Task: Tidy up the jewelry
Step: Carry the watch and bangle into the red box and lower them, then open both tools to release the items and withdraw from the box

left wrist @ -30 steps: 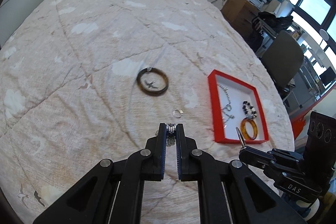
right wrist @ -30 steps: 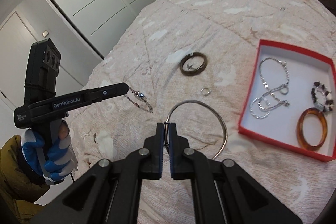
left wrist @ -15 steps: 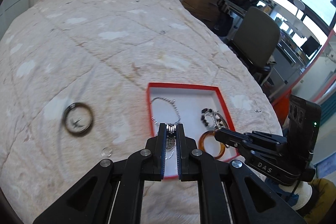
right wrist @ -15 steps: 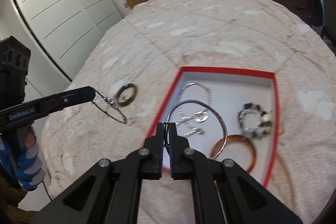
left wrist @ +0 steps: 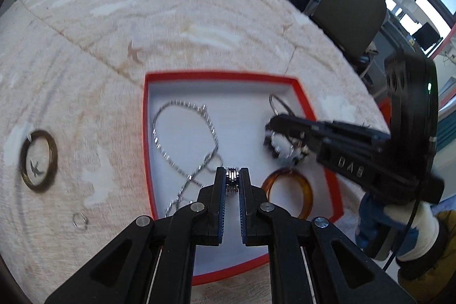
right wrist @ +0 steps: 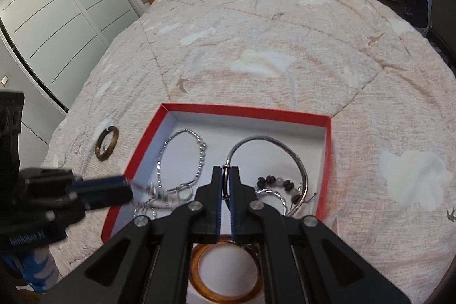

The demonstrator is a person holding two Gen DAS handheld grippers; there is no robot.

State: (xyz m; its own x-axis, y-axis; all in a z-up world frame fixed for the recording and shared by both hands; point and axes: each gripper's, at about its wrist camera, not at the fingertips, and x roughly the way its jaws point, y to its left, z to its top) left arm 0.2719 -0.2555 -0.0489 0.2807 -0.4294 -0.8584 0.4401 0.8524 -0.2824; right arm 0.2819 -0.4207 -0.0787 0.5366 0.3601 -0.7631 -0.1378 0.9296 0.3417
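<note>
1. Left gripper (left wrist: 233, 181) is clamped on a metal link bracelet (left wrist: 231, 181); right gripper (right wrist: 225, 178) is clamped on a silver bangle (right wrist: 287, 154).
2. Both have swung from bare quilt to above the red box (left wrist: 216, 75), so release comes next.
3. A dark bangle (left wrist: 38, 160) and small ring (left wrist: 79, 220) remain on the quilt (left wrist: 114, 4).

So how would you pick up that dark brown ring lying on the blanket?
Pinch one side of the dark ring's band, coming straight down from above. It lies flat on the soft blanket with an open middle, so one finger can drop inside and one outside.
</note>
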